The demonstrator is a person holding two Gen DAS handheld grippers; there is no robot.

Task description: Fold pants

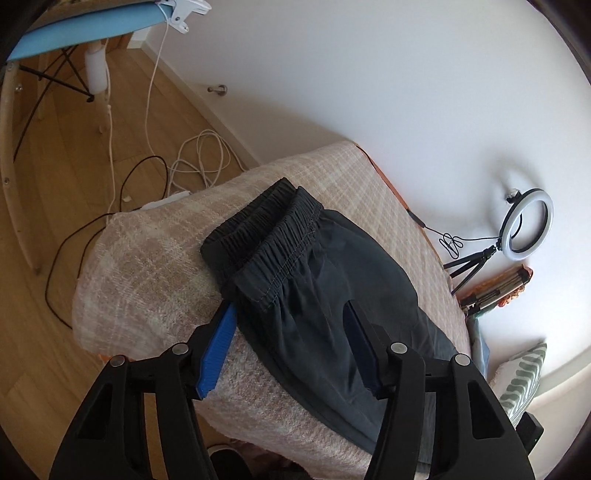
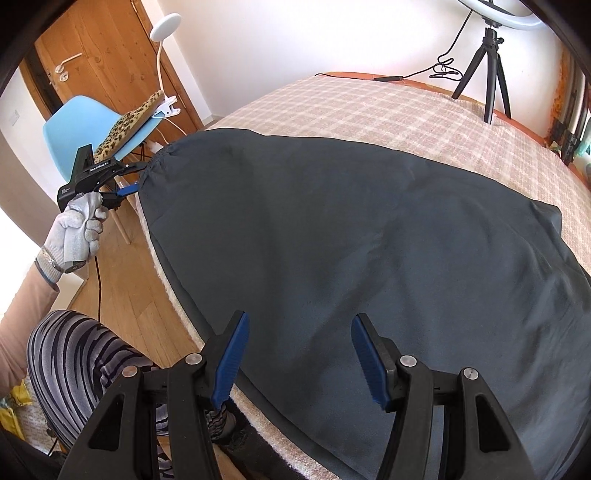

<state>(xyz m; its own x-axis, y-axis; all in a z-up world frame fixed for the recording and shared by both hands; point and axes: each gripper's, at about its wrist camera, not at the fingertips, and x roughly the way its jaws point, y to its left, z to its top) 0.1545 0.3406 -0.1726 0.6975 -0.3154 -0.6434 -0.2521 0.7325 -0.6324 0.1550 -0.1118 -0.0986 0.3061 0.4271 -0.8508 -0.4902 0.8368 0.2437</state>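
Our left gripper (image 1: 291, 314) points down at the waistband end of the pants (image 1: 317, 288). Its jaws stand apart, one blue pad (image 1: 218, 352) off the near edge of the cloth over the blanket (image 1: 155, 273), the other pad (image 1: 360, 343) over the dark fabric. We see no pad pressing on the cloth, so the gripper is open with the pants edge between its fingers. From the right wrist view the same gripper (image 2: 138, 177) sits at the far left corner of the pants (image 2: 332, 240), at the gathered waistband, held by a gloved hand (image 2: 79, 230).

Our right gripper (image 2: 299, 354) hangs over the near edge of the pants. Its jaws are open; both blue pads (image 2: 231, 363) are clear of the fabric and nothing is held between them.

The pants lie spread flat on the checked blanket (image 2: 388, 122), which covers a bed. In the left wrist view the elastic waistband (image 1: 266, 229) appears doubled, two gathered layers side by side.

Beyond the bed stands a ring light (image 1: 526, 225) on a small black tripod (image 2: 487, 70), against the white wall. A blue chair (image 2: 74, 129) stands on the wood floor (image 1: 92, 177) beside the bed, with a leopard-print item (image 2: 127, 127) on it and a white clip lamp (image 2: 166, 26) attached. White and black cables (image 1: 199, 158) lie on the floor. A striped trouser leg (image 2: 81, 354) of the person shows at lower left.
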